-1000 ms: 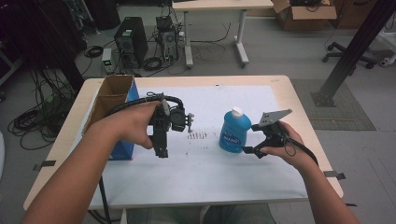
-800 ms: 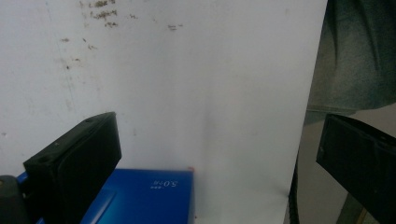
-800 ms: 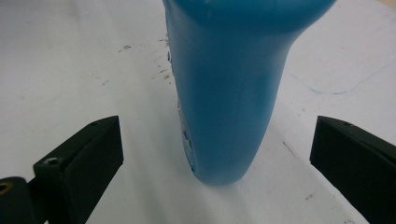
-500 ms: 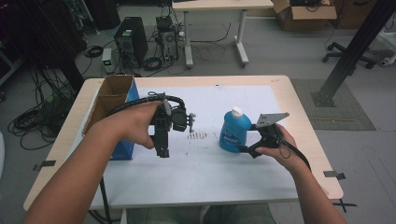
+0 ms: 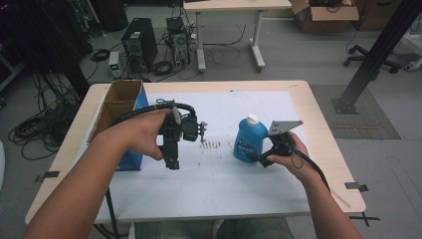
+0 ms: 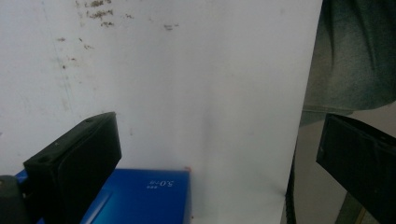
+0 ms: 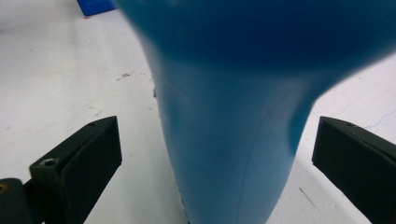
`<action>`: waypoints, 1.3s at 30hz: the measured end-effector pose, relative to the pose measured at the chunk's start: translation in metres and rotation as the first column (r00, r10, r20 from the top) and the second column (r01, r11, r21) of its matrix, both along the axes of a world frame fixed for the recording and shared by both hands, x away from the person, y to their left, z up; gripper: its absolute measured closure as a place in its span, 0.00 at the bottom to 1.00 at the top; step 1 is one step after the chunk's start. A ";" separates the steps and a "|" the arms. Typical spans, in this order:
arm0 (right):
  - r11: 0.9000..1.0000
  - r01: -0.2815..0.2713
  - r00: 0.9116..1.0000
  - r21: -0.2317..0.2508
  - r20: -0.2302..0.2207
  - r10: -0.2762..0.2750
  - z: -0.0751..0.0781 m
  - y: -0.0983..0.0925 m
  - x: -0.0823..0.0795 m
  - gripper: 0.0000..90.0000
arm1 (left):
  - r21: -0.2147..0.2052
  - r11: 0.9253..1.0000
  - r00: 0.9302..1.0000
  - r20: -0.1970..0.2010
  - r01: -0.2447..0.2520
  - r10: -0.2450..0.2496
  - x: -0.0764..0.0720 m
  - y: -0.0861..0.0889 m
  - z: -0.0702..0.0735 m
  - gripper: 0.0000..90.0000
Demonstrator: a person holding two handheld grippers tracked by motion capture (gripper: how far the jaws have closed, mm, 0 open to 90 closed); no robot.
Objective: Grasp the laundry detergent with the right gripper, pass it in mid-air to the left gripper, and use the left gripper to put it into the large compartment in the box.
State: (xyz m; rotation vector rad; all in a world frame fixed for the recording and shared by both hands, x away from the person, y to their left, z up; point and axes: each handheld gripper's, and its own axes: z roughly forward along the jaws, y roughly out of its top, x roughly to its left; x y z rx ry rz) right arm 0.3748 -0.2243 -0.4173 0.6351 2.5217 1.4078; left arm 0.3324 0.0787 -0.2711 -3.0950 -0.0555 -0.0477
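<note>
A smooth blue plastic bottle (image 5: 250,141) with a white cap is stood upright on the white-papered bench (image 5: 234,189), between the spread right tongs (image 7: 217,154), untouched. The left tongs (image 6: 219,158) are held open above a blue cardboard box (image 6: 140,196).

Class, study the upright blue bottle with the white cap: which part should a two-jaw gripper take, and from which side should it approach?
Probably the lower body of the blue bottle, approached level from its right side, where the right gripper sits. The bottle stands upright, and in the right gripper view its body lies between the open jaws with a gap on either side. The white cap looks like a smaller, higher target.
</note>
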 end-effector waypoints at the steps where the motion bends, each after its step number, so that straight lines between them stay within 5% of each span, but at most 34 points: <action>1: 1.000 0.003 1.000 0.003 -0.003 -0.003 -0.001 0.000 0.001 0.02 | 0.000 1.000 1.000 0.002 0.002 -0.002 0.000 0.000 0.000 0.00; 21: 0.996 0.036 0.999 0.086 0.036 -0.040 -0.012 0.004 0.004 0.05 | -0.005 1.000 1.000 -0.005 -0.003 0.003 -0.001 0.003 -0.002 0.00; 39: 0.993 0.042 0.996 0.113 0.078 -0.051 -0.015 0.005 0.002 0.23 | -0.007 1.000 1.000 -0.005 -0.003 0.003 0.000 0.004 -0.003 0.00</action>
